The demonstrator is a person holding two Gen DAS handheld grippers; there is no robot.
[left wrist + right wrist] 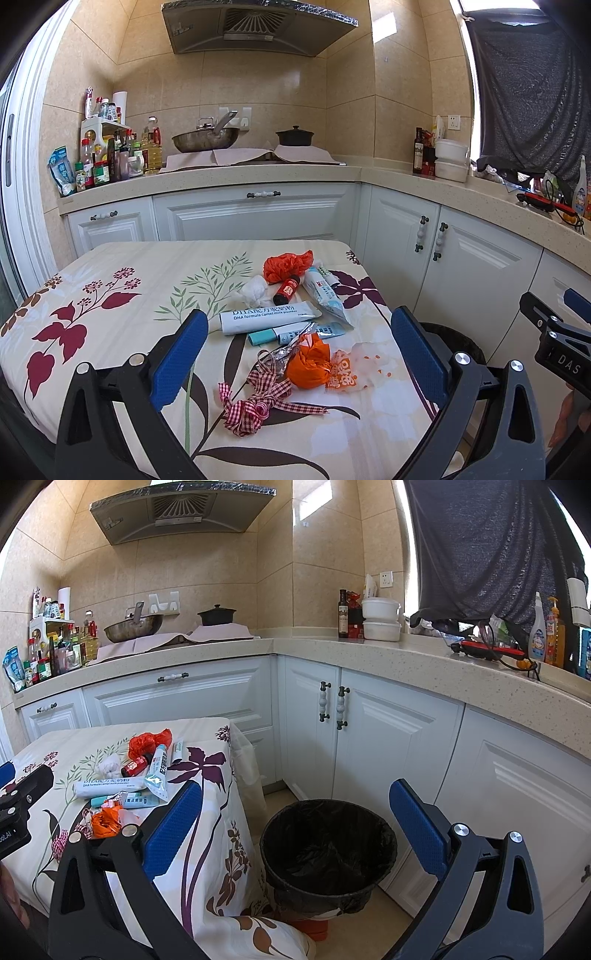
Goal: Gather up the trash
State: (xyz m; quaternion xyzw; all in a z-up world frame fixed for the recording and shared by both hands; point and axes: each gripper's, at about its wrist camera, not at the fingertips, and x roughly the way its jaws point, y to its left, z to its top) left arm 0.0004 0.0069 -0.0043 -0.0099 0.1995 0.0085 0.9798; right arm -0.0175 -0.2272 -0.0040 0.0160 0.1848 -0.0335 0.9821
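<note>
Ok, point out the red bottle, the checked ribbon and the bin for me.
red bottle (286, 290), left wrist view, on its red label.
checked ribbon (255, 400), left wrist view, on the looped middle of the bundle.
bin (388, 834), right wrist view, on its right rim.

Bin (463, 341) largely hidden behind the left claw's finger (419, 356); checked ribbon (61, 843) partly hidden behind the right claw's frame; condiment-bottle (101, 171) labels illegible.

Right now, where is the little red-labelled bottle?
The little bottle lies on the flowered table, seen in the left wrist view, between the crumpled white tissue and the orange-red plastic bag.
</note>
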